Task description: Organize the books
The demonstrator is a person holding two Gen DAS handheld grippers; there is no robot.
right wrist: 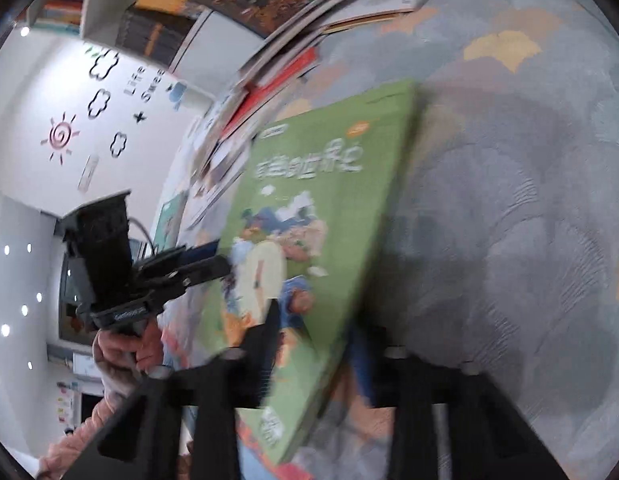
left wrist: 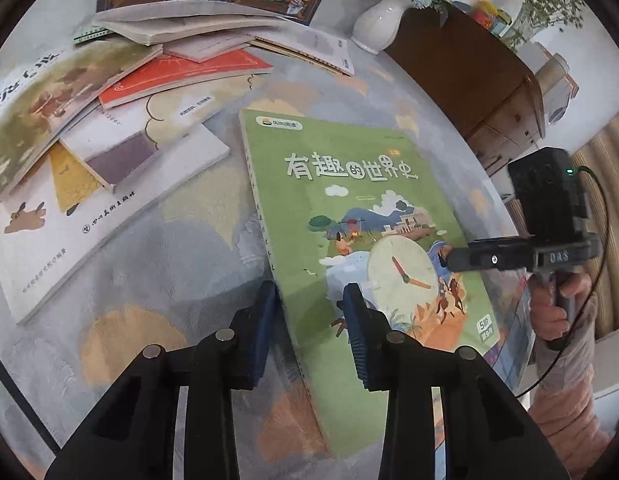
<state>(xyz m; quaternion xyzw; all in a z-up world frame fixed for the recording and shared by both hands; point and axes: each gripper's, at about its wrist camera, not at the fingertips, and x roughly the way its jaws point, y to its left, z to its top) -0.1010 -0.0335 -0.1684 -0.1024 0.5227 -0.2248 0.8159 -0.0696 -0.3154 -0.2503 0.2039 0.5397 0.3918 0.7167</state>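
Two tongs hold one green book (left wrist: 365,216), a thin paperback with a glossy cover that shows white Chinese title letters, a pale round clock face and small cartoon figures. It is tilted above the worktop (left wrist: 181,240), whose soft cloth has a grey-blue pattern with yellow and orange fan shapes. The left tongs (left wrist: 311,300) are narrow and grip the spine side near a lower corner, blue ribbed pads against it. The right tongs (left wrist: 449,258) clamp the opposite long edge. Toward the far edge lies a loose pile of flat books (left wrist: 121,120), beside a smooth white vase (left wrist: 377,20).
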